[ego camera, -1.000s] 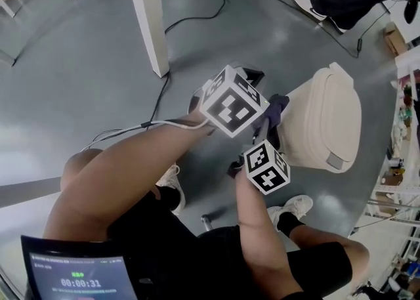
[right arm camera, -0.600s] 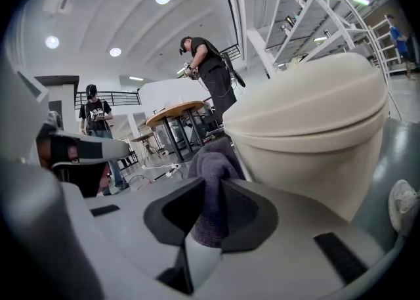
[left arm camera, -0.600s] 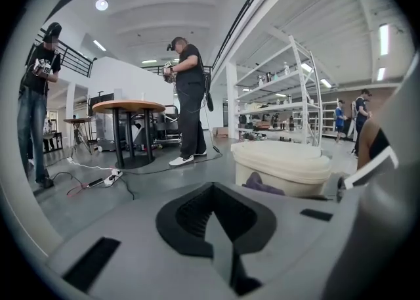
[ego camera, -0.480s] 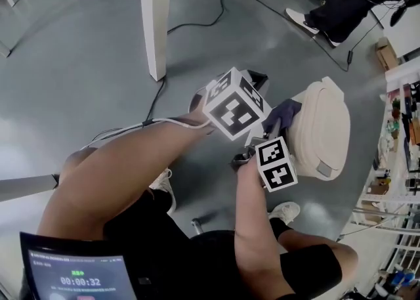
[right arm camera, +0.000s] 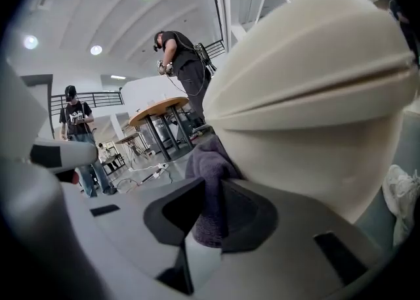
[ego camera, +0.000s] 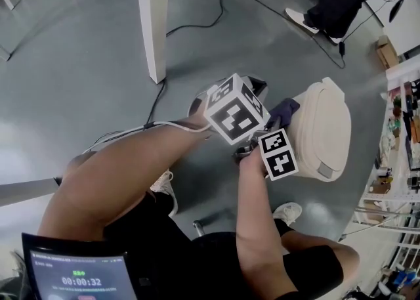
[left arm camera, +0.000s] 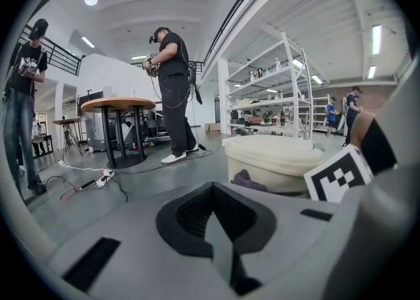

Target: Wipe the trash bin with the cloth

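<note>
Wiping looks barely begun: the right gripper pinches the purple cloth against the side of the cream trash bin on the floor, while the left gripper hovers nearby, jaws together and empty.

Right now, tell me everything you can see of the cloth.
The cloth is a purple-grey piece, soft and fuzzy like towelling, bunched into a wad. The right gripper has its jaws shut on the cloth's lower part. The upper folds stick out past the jaws and rest against the side of the cream trash bin, below the lid seam.
</note>
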### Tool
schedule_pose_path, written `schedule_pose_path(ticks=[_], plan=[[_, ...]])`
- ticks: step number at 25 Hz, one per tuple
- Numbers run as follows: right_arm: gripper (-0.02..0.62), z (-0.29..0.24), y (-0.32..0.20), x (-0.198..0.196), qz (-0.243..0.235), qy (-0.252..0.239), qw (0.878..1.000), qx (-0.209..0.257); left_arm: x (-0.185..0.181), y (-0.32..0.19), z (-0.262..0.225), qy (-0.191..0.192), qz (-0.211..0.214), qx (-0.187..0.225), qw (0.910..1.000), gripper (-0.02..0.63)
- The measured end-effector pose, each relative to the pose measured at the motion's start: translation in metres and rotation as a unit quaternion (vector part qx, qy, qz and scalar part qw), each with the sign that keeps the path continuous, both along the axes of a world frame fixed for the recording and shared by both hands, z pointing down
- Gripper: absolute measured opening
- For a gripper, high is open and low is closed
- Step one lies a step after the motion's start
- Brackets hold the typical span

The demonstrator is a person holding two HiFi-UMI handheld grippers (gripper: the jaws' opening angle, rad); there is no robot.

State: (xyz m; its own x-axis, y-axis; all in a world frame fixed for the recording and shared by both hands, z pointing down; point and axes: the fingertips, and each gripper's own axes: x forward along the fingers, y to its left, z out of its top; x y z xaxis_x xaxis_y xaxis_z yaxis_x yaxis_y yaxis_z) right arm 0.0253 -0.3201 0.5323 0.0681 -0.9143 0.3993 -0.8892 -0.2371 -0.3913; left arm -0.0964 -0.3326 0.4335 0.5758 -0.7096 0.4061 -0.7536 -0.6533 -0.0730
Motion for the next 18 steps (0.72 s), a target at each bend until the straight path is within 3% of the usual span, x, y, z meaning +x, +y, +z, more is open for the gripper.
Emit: schedule_pose_path(ticks=[14, 18], plan=[[0.069, 0.081, -0.011, -0.001, 0.007, 0.029, 0.997, -0.075, -0.010, 0.011, 0.009, -0.037, 0.008, -0.009, 0.9992, 0.000], [0.069, 0.098, -0.010, 0.002, 0.014, 0.043, 0.995, -0.091, 0.003, 0.018, 0.010, -0.051, 0.029, -0.009, 0.9982, 0.000]])
